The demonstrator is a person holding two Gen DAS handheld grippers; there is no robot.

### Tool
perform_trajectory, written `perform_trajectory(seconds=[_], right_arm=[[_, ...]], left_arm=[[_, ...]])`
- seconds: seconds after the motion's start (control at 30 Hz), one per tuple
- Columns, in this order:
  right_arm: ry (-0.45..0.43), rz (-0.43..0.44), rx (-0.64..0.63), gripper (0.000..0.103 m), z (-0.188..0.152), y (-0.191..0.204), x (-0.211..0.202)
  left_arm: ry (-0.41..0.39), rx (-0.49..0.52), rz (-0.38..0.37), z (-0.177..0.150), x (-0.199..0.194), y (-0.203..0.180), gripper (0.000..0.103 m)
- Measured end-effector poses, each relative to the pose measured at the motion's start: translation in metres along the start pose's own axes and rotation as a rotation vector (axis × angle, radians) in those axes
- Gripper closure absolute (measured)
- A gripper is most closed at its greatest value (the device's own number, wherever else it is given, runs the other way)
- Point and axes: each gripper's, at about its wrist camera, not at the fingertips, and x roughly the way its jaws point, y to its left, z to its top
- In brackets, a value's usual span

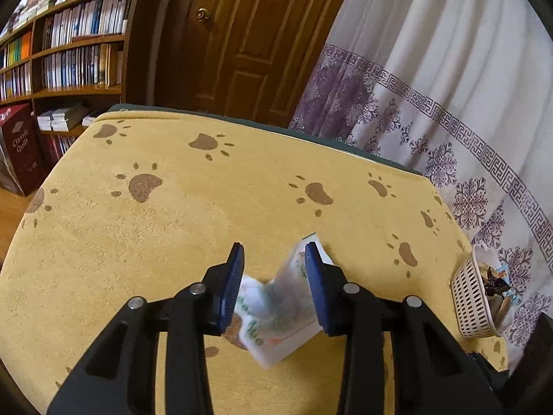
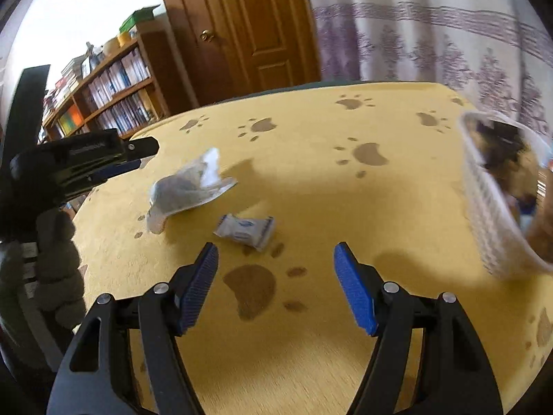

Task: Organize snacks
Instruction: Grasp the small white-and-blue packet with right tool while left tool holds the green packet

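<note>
Left gripper [image 1: 274,247] sits closest to the lens, blue pads [image 1: 233,287] clamped on a white packet [image 1: 276,314] with green print; the film is buckled into a V between them, so that's a squeeze, not just a straddle; packet looks just clear of the yellow paw-print surface [image 1: 172,242], in its near half, though lift is hard to confirm from this angle; white slotted basket [image 1: 470,297] stands at the right edge of the surface with wrappers already inside, so it's presumably the drop-off, and the grip makes sense as a carry toward it; bookshelf [image 1: 76,52], door [image 1: 249,34] and curtain [image 1: 432,69] sit behind. Right view: right gripper [image 2: 275,247] is nearest, fingers well apart, nothing between them; a small white-and-blue wrapped snack [image 2: 245,230] lies on the surface just ahead of the tips, slightly left of centre, so the spread jaws look staged to take it; the packet [image 2: 186,186] shows towards the left edge, just off the left gripper's [image 2: 138,159] tip, pad contact unreadable from this side; a gloved hand [image 2: 55,252] holds that tool; the basket [image 2: 484,214] is blurred at the right edge, near enough for a short transfer.
</note>
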Motion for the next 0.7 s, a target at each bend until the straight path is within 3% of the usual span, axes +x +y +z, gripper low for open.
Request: perform_trajectory(seconds=[0.27, 0.37, 0.7], right_arm=[[0.060, 0.031, -0.105, 0.032, 0.027, 0.019, 0.049], [0.104, 0.059, -0.095, 0.036, 0.028, 0.015, 0.062], [0.138, 0.100, -0.229, 0.056, -0.003, 0.038, 0.038]], left_arm=[[0.003, -0.042, 0.045, 0.007, 0.000, 0.024, 0.061], [-0.003, -0.042, 0.062, 0.006, 0.000, 0.028, 0.038], [0.010, -0.054, 0.090, 0.004, 0.004, 0.034, 0.036]])
